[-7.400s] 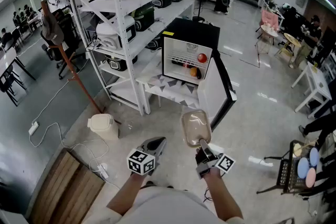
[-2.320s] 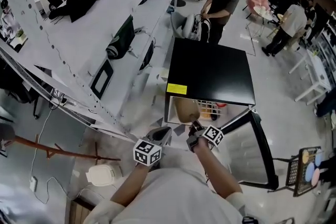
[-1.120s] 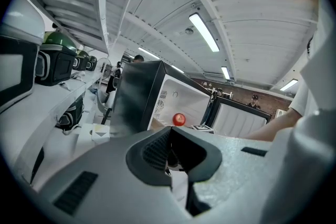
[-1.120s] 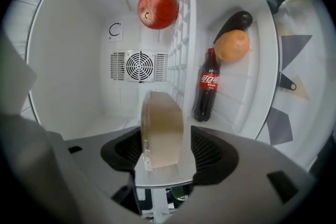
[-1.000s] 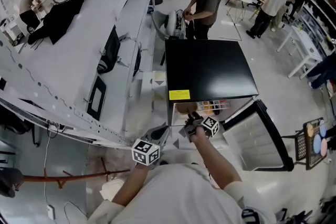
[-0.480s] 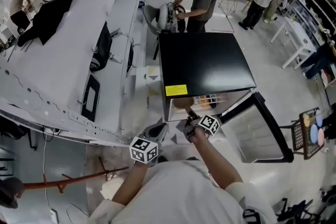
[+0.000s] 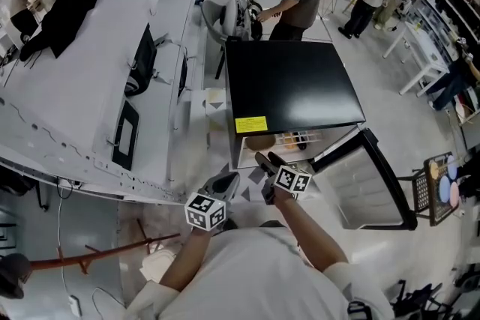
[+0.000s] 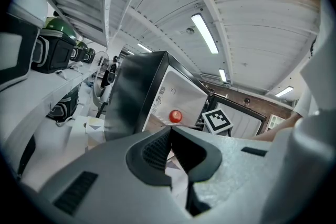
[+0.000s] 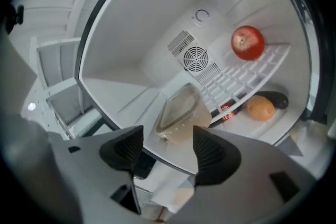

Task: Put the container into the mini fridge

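Mini fridge point(image 9: 131, 50) open, white inside. Wire shelf point(image 9: 236, 81): red apple point(image 9: 247, 42) twd back; clear container point(image 9: 179, 114) at near end, looks to rest on it. Under shelf, on fridge bottom: orange point(image 9: 261, 109) w/ dark veg point(image 9: 276, 98) just beside, red-label item point(image 9: 226, 111) near.

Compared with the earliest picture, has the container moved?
Yes. Then it hung out in front of the mini fridge, over the floor; now the container lies inside it, near the front edge.

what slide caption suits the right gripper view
Right gripper open, jaws just narrowed slightly, at the mini fridge; container rests inside beyond them, apple on wire shelf
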`<state>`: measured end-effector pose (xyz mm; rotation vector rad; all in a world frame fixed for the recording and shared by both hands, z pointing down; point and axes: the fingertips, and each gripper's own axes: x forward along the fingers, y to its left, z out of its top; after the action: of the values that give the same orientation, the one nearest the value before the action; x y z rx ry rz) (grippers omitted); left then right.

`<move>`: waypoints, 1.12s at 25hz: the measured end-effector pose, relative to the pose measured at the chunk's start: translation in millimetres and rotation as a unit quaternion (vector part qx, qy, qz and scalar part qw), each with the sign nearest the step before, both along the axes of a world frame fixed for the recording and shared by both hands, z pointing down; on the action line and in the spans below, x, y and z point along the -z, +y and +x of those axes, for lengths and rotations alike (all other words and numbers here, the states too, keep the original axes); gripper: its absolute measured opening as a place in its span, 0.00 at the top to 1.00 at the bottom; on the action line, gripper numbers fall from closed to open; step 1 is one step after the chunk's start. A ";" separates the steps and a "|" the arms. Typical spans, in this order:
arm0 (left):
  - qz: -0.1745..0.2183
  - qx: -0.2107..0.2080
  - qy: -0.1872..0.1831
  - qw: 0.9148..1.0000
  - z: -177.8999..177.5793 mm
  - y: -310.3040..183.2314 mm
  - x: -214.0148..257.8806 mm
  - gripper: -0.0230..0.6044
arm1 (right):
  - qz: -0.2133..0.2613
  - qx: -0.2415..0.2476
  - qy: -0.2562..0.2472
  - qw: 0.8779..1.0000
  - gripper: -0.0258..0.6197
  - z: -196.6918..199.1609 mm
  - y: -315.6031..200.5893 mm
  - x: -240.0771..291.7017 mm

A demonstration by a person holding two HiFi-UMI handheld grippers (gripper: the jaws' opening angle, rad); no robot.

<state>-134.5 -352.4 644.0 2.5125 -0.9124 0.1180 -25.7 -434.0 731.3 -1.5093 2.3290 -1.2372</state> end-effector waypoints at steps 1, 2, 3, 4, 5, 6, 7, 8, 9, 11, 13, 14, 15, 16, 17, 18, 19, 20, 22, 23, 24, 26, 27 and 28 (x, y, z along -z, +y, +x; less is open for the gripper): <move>-0.001 0.001 0.000 1.000 -1.3 0.3 -0.8 0.96 | 0.006 0.014 0.031 0.999 0.49 -3.9 0.1 -1.1; -0.002 0.002 -0.001 1.000 -2.9 0.6 -2.0 0.96 | 0.012 0.026 0.061 0.998 0.49 -7.4 0.3 -2.5; -0.003 0.004 -0.001 1.000 -4.7 1.0 -3.6 0.96 | 0.018 0.038 0.089 0.995 0.49 -10.4 0.3 -4.0; -0.005 0.006 -0.002 1.000 -6.5 1.3 -5.1 0.96 | 0.023 0.048 0.114 0.992 0.49 -13.1 0.0 -5.4; -0.006 0.007 -0.002 1.000 -8.3 1.6 -6.6 0.96 | 0.029 0.058 0.135 0.989 0.49 -15.5 -0.3 -6.6; -0.007 0.009 -0.002 1.000 -9.9 1.9 -7.9 0.96 | 0.033 0.067 0.153 0.985 0.49 -17.9 -0.8 -7.6; -0.009 0.011 -0.002 1.000 -11.2 2.1 -9.0 0.96 | 0.038 0.075 0.166 0.983 0.49 -20.4 -1.4 -8.4; -0.010 0.012 -0.002 1.000 -12.2 2.2 -10.1 0.96 | 0.041 0.083 0.175 0.980 0.49 -22.9 -2.1 -9.0; -0.011 0.012 -0.002 1.000 -13.0 2.4 -11.1 0.96 | 0.044 0.089 0.182 0.978 0.49 -25.4 -2.8 -9.5; -0.012 0.013 -0.002 1.000 -14.2 2.3 -12.6 0.96 | 0.045 0.098 0.188 0.976 0.49 -29.1 -3.8 -10.6; -0.014 0.014 -0.003 1.000 -14.7 1.9 -13.4 0.96 | 0.044 0.101 0.190 0.976 0.49 -30.2 -3.4 -11.5; -0.014 0.014 -0.004 1.000 -14.6 1.8 -13.8 0.96 | 0.044 0.102 0.191 0.975 0.49 -30.2 -2.4 -11.3; -0.015 0.015 -0.004 1.000 -14.4 1.8 -14.2 0.96 | 0.045 0.103 0.192 0.975 0.49 -30.0 -0.7 -10.5; -0.016 0.015 -0.005 1.000 -13.8 2.0 -14.6 0.96 | 0.048 0.105 0.194 0.974 0.49 -29.7 1.3 -9.1; -0.016 0.015 -0.006 1.000 -12.8 2.0 -15.0 0.96 | 0.051 0.107 0.196 0.973 0.49 -29.5 3.4 -6.9; -0.015 0.014 -0.007 1.000 -11.6 1.9 -15.1 0.96 | 0.055 0.109 0.198 0.973 0.49 -29.2 5.2 -4.2; -0.013 0.014 -0.009 1.000 -9.9 1.9 -14.7 0.96 | 0.059 0.110 0.199 0.972 0.49 -28.6 6.9 -1.0; -0.011 0.014 -0.010 1.000 -7.9 2.2 -14.1 0.96 | 0.062 0.111 0.199 0.972 0.49 -27.3 8.9 2.4; -0.009 0.016 -0.011 1.000 -2.7 5.0 -11.7 0.96 | 0.065 0.111 0.196 0.972 0.50 -22.7 14.6 8.9; -0.007 0.018 -0.011 1.000 0.6 7.1 -10.1 0.96 | 0.066 0.111 0.195 0.972 0.50 -19.5 17.9 12.2; -0.006 0.021 -0.011 1.000 4.4 9.1 -8.0 0.96 | 0.068 0.111 0.195 0.972 0.52 -15.7 21.3 15.6; -0.002 0.026 -0.011 1.000 13.3 12.9 -2.7 0.96 | 0.072 0.114 0.196 0.971 0.55 -7.0 27.9 22.8; -0.001 0.029 -0.010 1.000 17.9 15.0 -0.1 0.96 | 0.074 0.117 0.198 0.970 0.57 -2.3 31.6 26.6; 0.000 0.032 -0.010 0.999 22.8 17.4 2.2 0.96 | 0.078 0.119 0.199 0.970 0.59 2.6 35.7 30.6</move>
<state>-111.8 -335.0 641.9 2.4830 -0.9997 0.1218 -23.1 -398.3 700.7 -1.5822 2.8571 -0.8197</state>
